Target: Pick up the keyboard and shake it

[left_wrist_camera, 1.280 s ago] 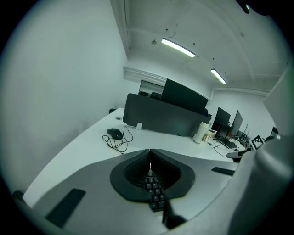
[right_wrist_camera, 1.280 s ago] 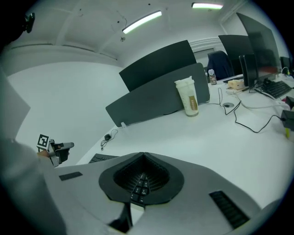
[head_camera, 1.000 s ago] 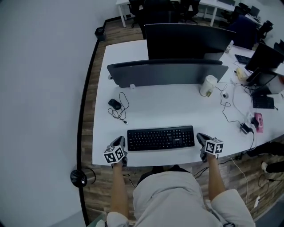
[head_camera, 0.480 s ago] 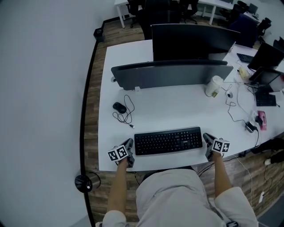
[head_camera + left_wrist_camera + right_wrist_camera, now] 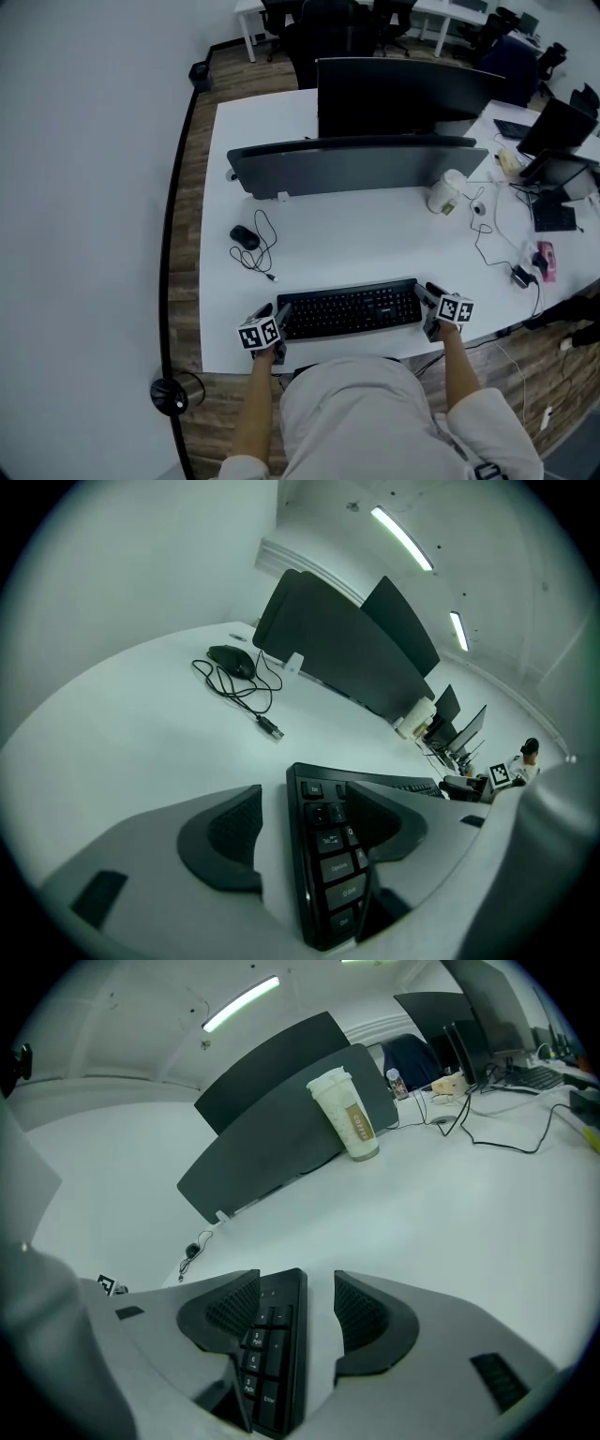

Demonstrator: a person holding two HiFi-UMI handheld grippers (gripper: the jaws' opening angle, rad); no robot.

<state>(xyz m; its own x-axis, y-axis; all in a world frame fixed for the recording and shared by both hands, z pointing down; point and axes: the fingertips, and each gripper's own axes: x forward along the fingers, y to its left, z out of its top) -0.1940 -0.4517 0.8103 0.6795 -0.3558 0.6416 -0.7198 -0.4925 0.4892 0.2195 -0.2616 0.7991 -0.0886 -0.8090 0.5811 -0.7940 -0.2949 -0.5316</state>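
Note:
A black keyboard (image 5: 349, 309) lies flat on the white desk (image 5: 375, 234) near its front edge. My left gripper (image 5: 273, 317) is at the keyboard's left end. In the left gripper view the keyboard (image 5: 328, 860) end sits between the opening jaws of the left gripper (image 5: 305, 803), one jaw over the keys, the other on the desk with a gap. My right gripper (image 5: 427, 296) is at the right end. Its jaws are opening too; in the right gripper view the right gripper (image 5: 295, 1290) straddles the keyboard (image 5: 272, 1335) edge, and its outer pad stands clear of that edge.
A wired mouse (image 5: 244, 237) with a loose cable lies at the back left. A dark divider panel (image 5: 356, 161) and a monitor (image 5: 403, 89) stand behind. A paper cup (image 5: 442, 192) is at the right, with cables and small devices (image 5: 520, 272) beyond it.
Both grippers have moved inward from beside the keyboard and now straddle its two ends. The keyboard still lies on the desk.

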